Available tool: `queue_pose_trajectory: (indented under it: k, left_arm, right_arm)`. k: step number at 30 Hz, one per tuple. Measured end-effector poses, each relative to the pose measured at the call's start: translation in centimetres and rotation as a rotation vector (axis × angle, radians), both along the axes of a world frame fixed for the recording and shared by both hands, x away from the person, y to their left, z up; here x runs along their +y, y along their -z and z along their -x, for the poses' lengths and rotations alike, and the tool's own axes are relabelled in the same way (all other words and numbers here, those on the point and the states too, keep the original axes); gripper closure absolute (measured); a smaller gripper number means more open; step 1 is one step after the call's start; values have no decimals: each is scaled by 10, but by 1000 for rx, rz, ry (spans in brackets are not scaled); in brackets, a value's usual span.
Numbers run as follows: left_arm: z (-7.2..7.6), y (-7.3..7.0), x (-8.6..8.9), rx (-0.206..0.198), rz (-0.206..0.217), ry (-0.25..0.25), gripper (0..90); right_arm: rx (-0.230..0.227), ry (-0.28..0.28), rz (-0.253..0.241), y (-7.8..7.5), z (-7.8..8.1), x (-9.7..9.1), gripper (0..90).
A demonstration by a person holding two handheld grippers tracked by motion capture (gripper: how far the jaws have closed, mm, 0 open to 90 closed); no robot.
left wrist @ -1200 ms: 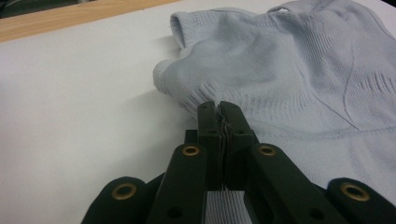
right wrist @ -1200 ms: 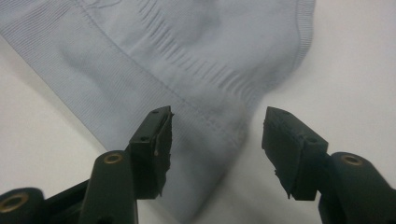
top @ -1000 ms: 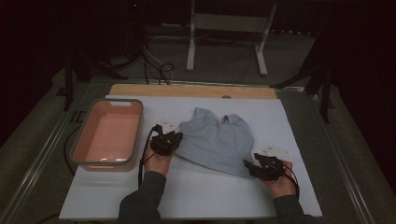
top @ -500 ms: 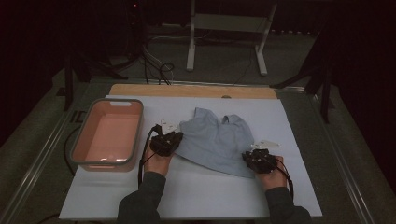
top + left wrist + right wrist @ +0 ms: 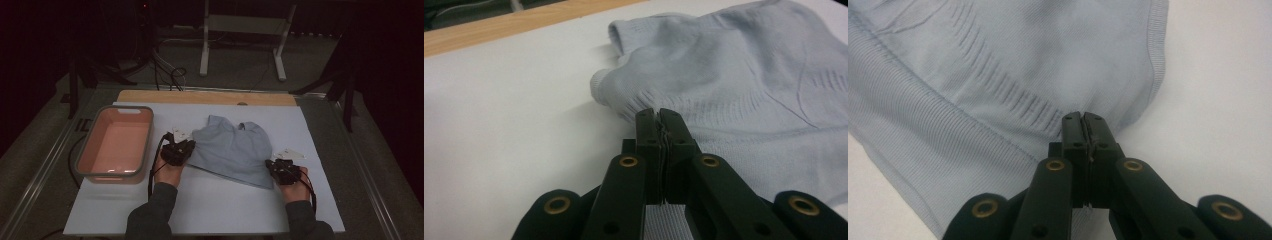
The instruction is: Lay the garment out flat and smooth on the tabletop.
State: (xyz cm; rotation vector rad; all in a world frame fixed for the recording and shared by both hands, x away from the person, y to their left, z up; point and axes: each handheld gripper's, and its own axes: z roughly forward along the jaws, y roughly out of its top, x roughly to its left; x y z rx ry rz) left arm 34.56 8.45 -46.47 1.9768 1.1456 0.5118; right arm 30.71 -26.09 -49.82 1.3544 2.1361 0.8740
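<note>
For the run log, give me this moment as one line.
left gripper: shut on garment | right gripper: just closed on garment | tub: empty

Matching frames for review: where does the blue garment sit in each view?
High view: garment at mid-table, right of the tub.
Left gripper view: upper right.
Right gripper view: upper left and centre.
Shared landmark: the white tabletop under it.

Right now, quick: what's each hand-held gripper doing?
Left hand-held gripper: closed, pinching the light blue garment at its edge.
Right hand-held gripper: jaws just closed, fabric of the same garment between them.
</note>
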Motion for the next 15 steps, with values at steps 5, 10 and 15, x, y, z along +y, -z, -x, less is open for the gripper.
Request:
queue_pose_trajectory:
  k: [5, 10, 15]
  left_arm:
    - [-6, 5, 0, 20, -29, -22, 885]
    - [-7, 13, -4, 34, -75, -22, 866]
    - [-3, 13, 0, 25, -44, -13, 771]
  right_arm:
    - [4, -16, 10, 2, 0, 5, 894]
    - [6, -19, 28, 5, 0, 8, 892]
    - [5, -17, 33, 6, 0, 9, 891]
